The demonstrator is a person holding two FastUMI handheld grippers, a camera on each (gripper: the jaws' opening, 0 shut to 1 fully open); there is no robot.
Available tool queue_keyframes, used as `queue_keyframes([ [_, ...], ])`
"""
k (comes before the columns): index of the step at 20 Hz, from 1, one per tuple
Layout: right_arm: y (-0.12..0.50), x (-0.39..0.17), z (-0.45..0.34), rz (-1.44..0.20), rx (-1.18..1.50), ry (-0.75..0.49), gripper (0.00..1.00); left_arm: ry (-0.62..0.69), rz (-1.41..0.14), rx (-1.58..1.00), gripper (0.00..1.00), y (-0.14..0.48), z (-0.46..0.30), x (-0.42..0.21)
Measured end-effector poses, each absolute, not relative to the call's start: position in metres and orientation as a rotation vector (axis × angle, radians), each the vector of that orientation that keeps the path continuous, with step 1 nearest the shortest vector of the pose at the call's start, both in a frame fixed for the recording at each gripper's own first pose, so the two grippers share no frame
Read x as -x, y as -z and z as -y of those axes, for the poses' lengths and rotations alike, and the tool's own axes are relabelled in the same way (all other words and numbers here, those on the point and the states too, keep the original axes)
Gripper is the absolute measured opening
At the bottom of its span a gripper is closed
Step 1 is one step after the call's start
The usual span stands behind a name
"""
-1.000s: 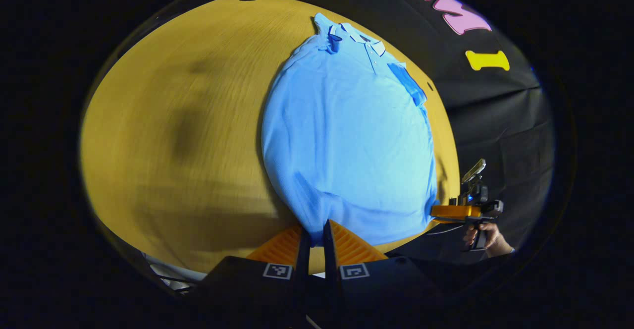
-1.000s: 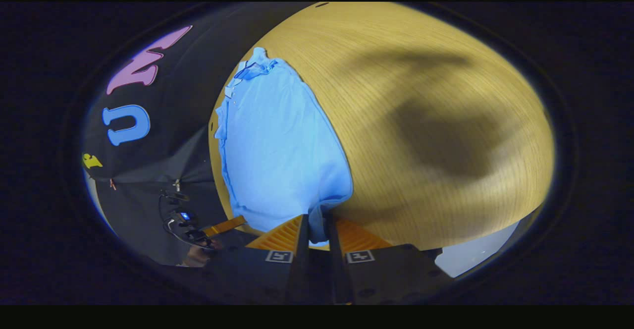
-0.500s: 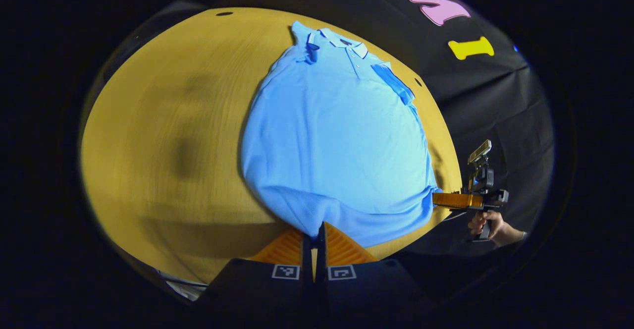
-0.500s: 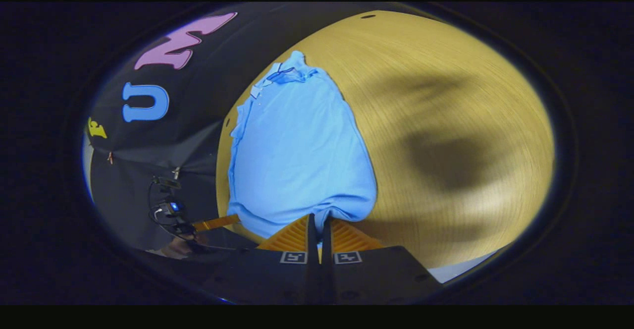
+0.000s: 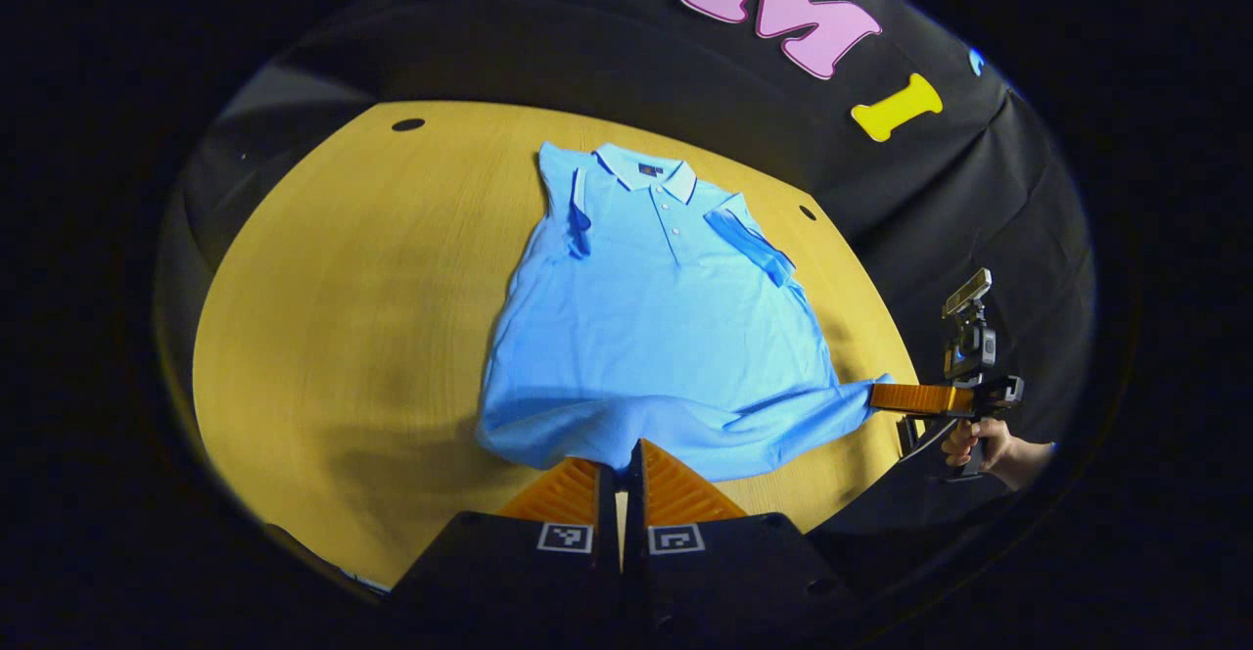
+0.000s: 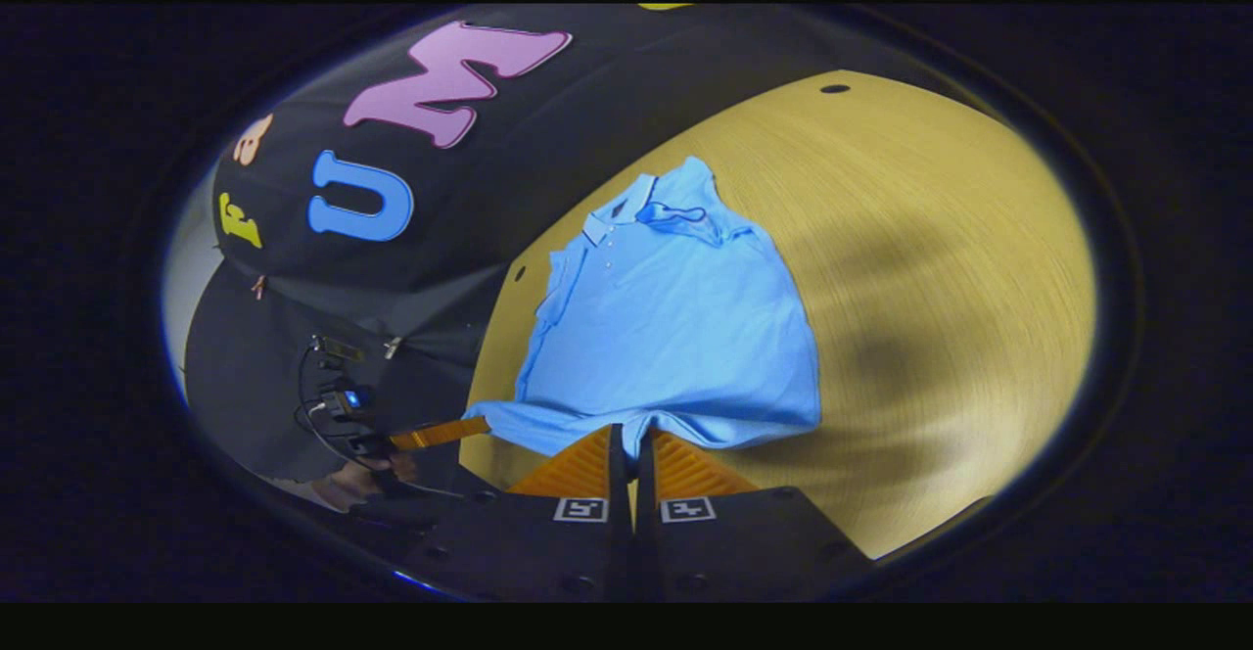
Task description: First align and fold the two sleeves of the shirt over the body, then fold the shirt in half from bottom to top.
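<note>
Lifting the hem evenly is what this step calls for, in my judgement: the sleeves are already folded in over the body, so what remains is the bottom-to-top fold. The left tool (image 5: 619,469) is pinched narrow on the shirt's (image 5: 656,327) bottom edge near its left corner, both fingers pressing the cloth. The shirt lies face up on the tabletop (image 5: 343,317), collar (image 5: 646,172) at the far end and hem at the near edge, raised a little between the two grips. To fold well, both tools should probably rise together, keep the hem taut and level between them, carry it toward the collar, and lay it down square so the side edges meet.

The shirt is a soft knit polo, light blue, with a buttoned placket and darker bands on the sleeve cuffs; it sags and ripples where the hem is held. The tabletop is smooth wood with fine grain and a round cable hole (image 5: 407,124) near the far edge.

The right tool (image 6: 631,454) is likewise closed narrow on the hem at the right corner, held by a hand (image 5: 974,440).
</note>
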State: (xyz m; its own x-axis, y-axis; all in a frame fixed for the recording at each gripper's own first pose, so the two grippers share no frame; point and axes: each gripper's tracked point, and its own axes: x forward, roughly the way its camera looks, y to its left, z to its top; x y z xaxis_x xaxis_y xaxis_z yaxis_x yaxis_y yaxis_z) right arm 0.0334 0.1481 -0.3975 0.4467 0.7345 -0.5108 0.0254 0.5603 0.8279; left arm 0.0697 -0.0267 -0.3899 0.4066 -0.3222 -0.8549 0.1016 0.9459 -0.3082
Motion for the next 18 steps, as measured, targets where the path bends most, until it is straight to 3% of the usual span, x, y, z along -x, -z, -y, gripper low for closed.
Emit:
queue_keyframes([
  [1,0.391,-0.044,-0.147,-1.003,-0.883,-0.523,0.00,0.271,-1.109,0.212,0.06,0.385,0.028,-0.078],
  [3,0.380,-0.068,-0.144,-0.955,-0.864,-0.533,0.00,0.266,-1.077,0.190,0.06,0.375,0.028,-0.098],
  [4,0.376,-0.080,-0.142,-0.934,-0.849,-0.539,0.05,0.265,-1.058,0.183,0.06,0.370,0.028,-0.109],
  [7,0.366,-0.119,-0.138,-0.871,-0.784,-0.559,0.00,0.258,-1.007,0.203,0.06,0.356,0.037,-0.142],
  [9,0.359,-0.147,-0.137,-0.834,-0.762,-0.577,0.11,0.248,-0.984,0.198,0.06,0.350,0.040,-0.164],
  [12,0.358,-0.179,-0.144,-0.799,-0.734,-0.607,0.11,0.249,-0.946,0.178,0.06,0.343,0.049,-0.196],
  [13,0.357,-0.190,-0.148,-0.793,-0.735,-0.616,0.05,0.248,-0.937,0.170,0.06,0.341,0.051,-0.205],
  [14,0.356,-0.201,-0.151,-0.777,-0.734,-0.621,0.10,0.246,-0.929,0.160,0.06,0.338,0.052,-0.215],
  [15,0.353,-0.213,-0.152,-0.764,-0.731,-0.625,0.04,0.245,-0.917,0.153,0.06,0.338,0.053,-0.227],
  [18,0.348,-0.257,-0.157,-0.712,-0.722,-0.624,0.05,0.223,-0.884,0.122,0.06,0.337,0.051,-0.269],
])
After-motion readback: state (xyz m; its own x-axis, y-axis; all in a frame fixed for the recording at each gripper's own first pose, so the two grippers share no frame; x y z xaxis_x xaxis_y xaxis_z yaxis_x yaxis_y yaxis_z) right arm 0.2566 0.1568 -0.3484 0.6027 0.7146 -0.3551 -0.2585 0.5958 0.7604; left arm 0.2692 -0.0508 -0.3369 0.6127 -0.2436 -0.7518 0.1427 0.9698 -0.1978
